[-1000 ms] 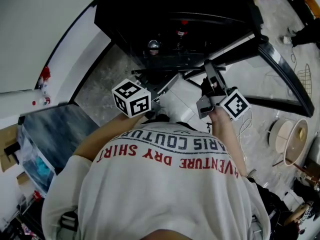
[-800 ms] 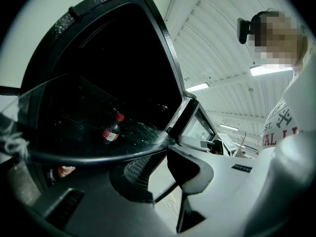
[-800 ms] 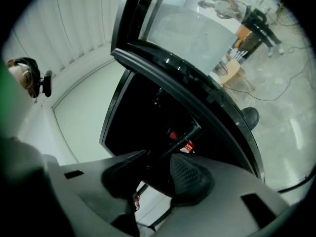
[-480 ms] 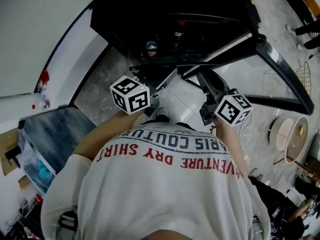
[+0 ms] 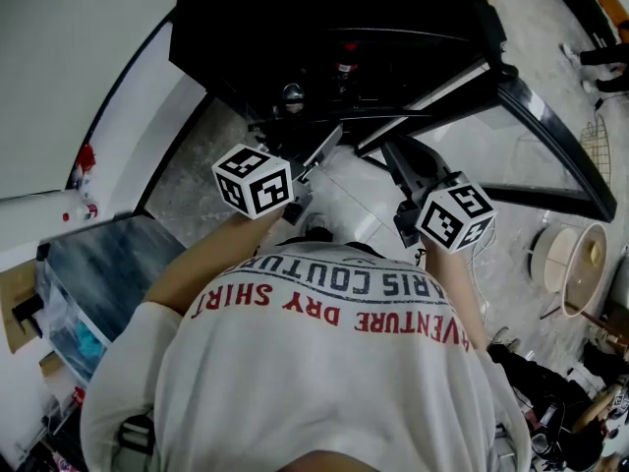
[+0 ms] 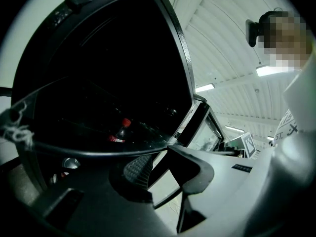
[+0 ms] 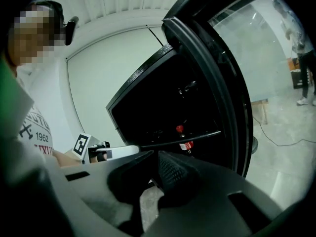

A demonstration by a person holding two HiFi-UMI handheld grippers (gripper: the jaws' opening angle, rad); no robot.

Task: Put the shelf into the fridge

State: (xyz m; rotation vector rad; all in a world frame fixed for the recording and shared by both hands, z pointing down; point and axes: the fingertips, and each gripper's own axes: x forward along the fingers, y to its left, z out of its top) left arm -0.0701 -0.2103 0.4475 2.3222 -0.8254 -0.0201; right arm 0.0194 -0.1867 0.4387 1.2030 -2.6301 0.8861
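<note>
The head view looks steeply down over the person's back at the fridge (image 5: pixel 334 18) ahead. The 2 gripper views sit low and near, facing into it from left and right; all 3 share its bottle (image 5: pixel 343 69).

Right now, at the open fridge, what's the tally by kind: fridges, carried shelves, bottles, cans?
Fridge: 1
Glass shelf, carried: 1
Red-capped bottle: 1
Silver can: 1
Total: 4
</note>
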